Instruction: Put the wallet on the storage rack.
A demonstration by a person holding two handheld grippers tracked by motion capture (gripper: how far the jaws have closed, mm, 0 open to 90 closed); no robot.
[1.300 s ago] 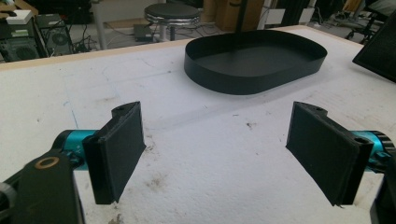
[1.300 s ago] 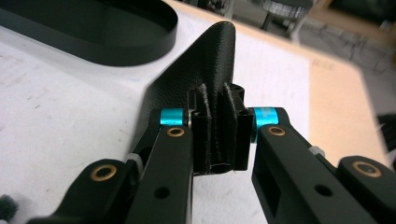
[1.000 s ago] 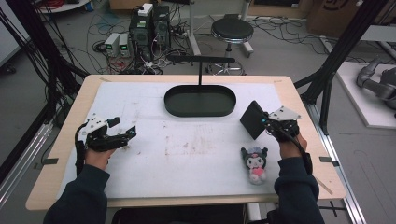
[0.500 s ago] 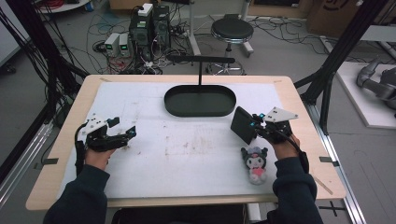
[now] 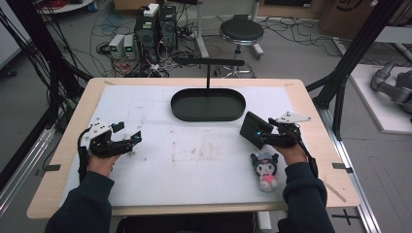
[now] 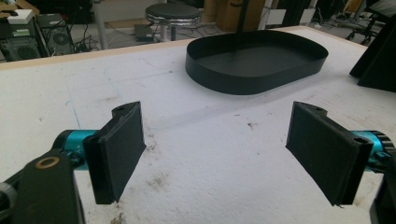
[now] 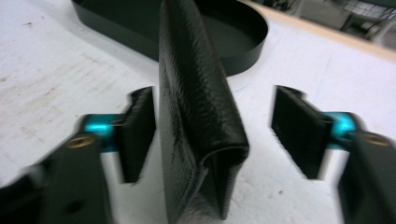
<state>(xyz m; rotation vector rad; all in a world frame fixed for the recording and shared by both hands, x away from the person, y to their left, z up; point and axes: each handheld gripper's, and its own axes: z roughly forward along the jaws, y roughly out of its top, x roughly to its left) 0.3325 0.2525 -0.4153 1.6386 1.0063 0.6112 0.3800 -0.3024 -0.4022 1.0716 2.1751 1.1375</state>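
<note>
Cables, power boxes and a round stool (image 5: 241,31) crowd the floor behind the scuffed white table (image 5: 194,160), where a black oval tray (image 5: 208,105) sits. Left gripper (image 5: 127,141) hovers spread wide. Right gripper (image 5: 265,137) stands parted around a black leather wallet (image 7: 196,107), with a plush doll (image 5: 265,170) nearby.

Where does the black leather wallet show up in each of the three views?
High view: black wallet right of centre, at the right gripper, below the tray's right end.
Left gripper view: dark slab at the right edge.
Right gripper view: centre, upright between the open jaws.
Shared landmark: black oval tray.
</note>
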